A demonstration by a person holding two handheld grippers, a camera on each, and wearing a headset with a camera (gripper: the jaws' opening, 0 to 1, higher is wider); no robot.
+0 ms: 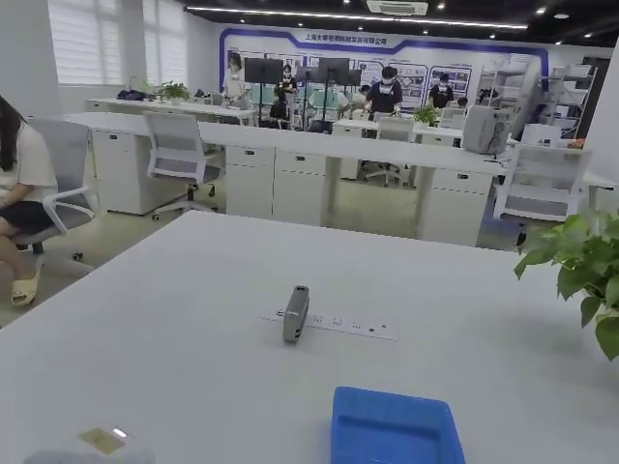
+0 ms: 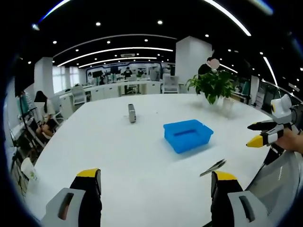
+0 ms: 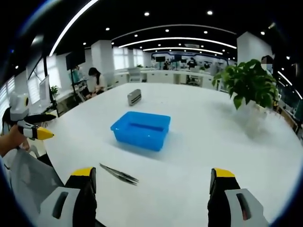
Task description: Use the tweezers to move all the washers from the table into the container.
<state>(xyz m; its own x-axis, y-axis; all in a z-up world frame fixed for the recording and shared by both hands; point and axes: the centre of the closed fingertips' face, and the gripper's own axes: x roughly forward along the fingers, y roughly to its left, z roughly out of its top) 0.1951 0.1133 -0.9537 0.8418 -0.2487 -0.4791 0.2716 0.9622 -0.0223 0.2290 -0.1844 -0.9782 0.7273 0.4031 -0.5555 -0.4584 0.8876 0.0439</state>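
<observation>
- Left gripper [image 2: 156,175]: jaws wide apart, yellow tips, nothing between them. It hangs over the near edge of the white table [image 2: 118,156].
- Right gripper [image 3: 153,173]: jaws likewise spread and carrying nothing.
- Slim grey metal tweezers [image 3: 119,174]: lying flat on the table, near its front edge, between the person and the container. In the right gripper view they sit just inside the left jaw.
- Shallow blue plastic rectangular container [image 3: 141,128]: beyond the tweezers, upright, apart from them.
- Washers: too small to pick out at this range, so I cannot place them.
- Small grey boxy device [image 1: 296,312]: further back, mid-table. Leafy green potted plant [image 3: 248,82]: far right.
- Handling, judged: the tweezers look light, springy and slick, and they lie low on a smooth top, so they are likely to skate when nudged. Best taken across both legs at about mid-length, so a squeeze closes the tips. Near the joined end there would be little control.
- The washers should be thin, flat and light. Pinch them by the rim.
</observation>
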